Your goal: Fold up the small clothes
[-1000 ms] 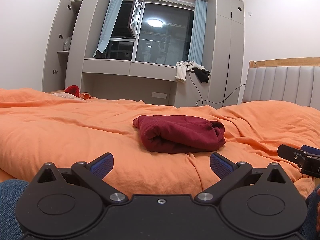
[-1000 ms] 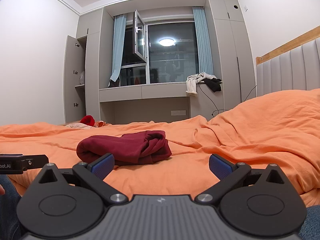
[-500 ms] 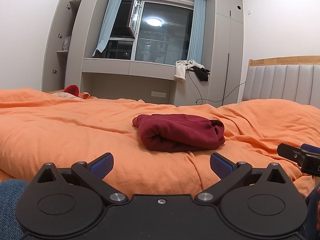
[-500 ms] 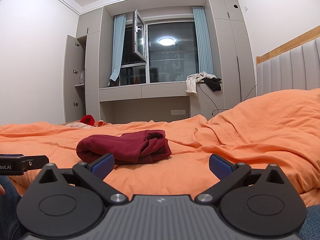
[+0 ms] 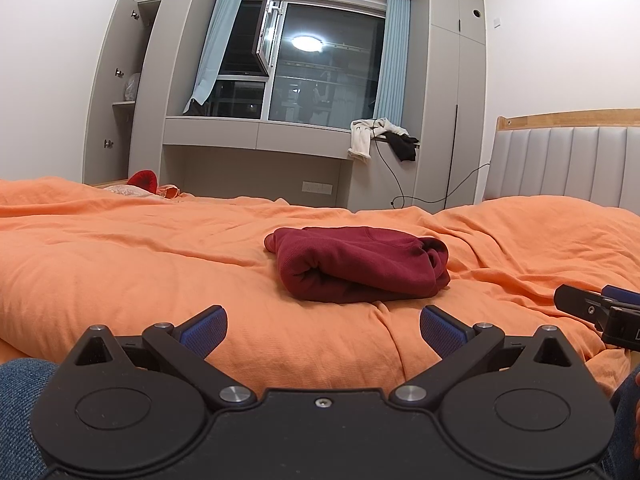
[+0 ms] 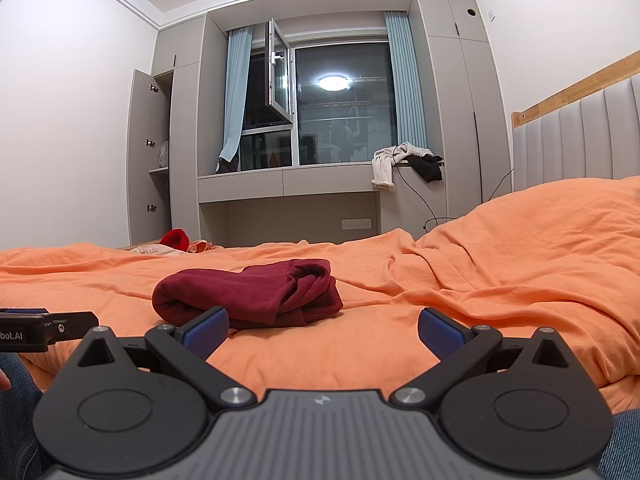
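Left wrist — left claw [image 5: 323,330] spread, low.

Maroon garment [image 5: 360,264]: folded bundle lying on the orange bedspread [image 5: 140,264]. Left gripper [image 5: 322,330]: just short of the garment, fingers spread wide, nothing between them, apart from the cloth. Right gripper [image 5: 600,310]: right of the garment, low over the bedspread, state unclear. Headboard [image 5: 568,160]: beyond the garment, to its right.
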`<state>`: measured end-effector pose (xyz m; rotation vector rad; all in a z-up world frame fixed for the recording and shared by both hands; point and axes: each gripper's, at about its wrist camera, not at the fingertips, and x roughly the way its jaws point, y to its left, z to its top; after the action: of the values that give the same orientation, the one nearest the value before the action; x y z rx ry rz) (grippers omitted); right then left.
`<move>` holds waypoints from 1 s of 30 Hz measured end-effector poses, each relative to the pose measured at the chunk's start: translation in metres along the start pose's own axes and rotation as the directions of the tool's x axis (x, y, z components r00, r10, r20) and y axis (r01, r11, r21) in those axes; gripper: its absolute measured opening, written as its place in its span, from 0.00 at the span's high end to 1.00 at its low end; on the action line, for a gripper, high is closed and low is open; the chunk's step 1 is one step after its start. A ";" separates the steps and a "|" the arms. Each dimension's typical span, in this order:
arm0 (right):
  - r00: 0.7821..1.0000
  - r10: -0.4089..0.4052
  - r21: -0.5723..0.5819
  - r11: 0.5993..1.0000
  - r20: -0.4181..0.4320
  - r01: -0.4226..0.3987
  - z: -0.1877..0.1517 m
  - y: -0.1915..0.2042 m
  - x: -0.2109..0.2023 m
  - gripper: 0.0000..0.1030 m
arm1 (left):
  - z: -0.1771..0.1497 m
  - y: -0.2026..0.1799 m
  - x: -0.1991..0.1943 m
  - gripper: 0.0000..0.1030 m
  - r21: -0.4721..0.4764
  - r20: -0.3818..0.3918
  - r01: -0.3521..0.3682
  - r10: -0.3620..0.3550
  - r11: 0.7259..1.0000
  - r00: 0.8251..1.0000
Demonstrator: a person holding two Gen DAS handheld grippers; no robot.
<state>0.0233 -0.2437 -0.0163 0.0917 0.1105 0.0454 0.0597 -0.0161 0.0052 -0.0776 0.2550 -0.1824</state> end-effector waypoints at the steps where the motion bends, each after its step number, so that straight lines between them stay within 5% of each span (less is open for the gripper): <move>1: 1.000 0.000 0.000 1.000 0.000 0.000 0.000 0.000 0.000 0.00 | 0.000 0.000 0.000 0.01 0.001 0.000 0.000 0.000 1.000 1.000; 30: 1.000 0.000 -0.001 1.000 -0.005 0.000 -0.001 0.000 0.001 0.00 | 0.000 0.001 0.000 0.01 0.003 -0.002 0.001 -0.001 1.000 1.000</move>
<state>0.0239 -0.2435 -0.0170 0.0907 0.1153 0.0458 0.0599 -0.0154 0.0054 -0.0743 0.2567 -0.1841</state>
